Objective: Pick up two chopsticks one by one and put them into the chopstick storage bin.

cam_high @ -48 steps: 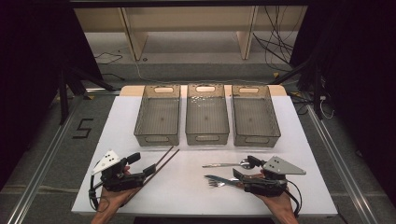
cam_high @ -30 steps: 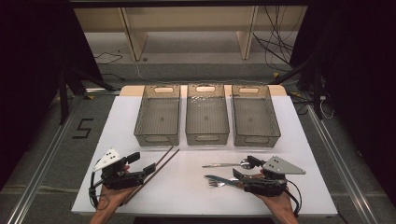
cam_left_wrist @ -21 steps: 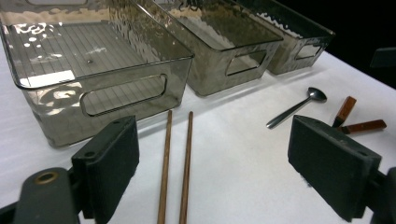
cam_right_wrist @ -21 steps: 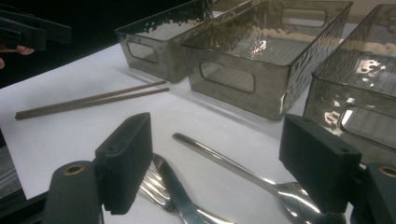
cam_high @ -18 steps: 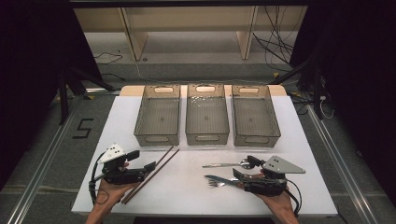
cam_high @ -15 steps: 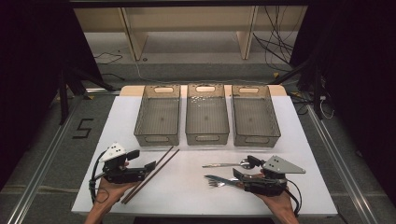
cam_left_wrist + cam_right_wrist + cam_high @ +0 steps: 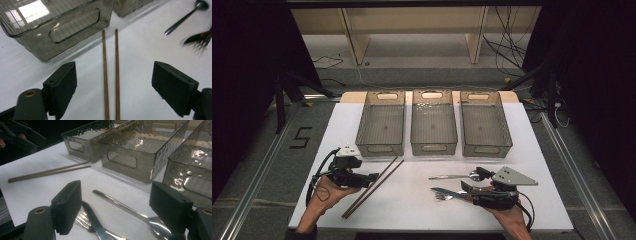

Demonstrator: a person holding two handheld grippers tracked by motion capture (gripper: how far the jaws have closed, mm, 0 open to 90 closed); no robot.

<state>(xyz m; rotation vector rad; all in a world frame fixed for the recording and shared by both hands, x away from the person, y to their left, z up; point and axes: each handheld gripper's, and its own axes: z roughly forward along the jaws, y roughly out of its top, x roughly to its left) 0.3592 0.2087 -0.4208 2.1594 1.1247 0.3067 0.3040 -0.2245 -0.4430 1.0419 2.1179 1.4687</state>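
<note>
Brown wooden chopsticks (image 7: 373,187) lie flat on the white table (image 7: 422,210), side by side, long axis diagonal: far tips toward the left bin (image 7: 381,122), near ends toward me. My left gripper (image 7: 371,177) sits just beside them, jaws wide and just closing slightly, the pair between, untouched. Right gripper (image 7: 468,180) open over fork (image 7: 447,195) and spoon (image 7: 454,176).

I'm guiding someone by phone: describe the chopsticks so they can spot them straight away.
On the white table, look in front of the left-hand clear bin. The chopsticks lie there slanted, beside the left gripper: two thin brown wooden sticks, unlike the shiny metal cutlery to the right.
</note>
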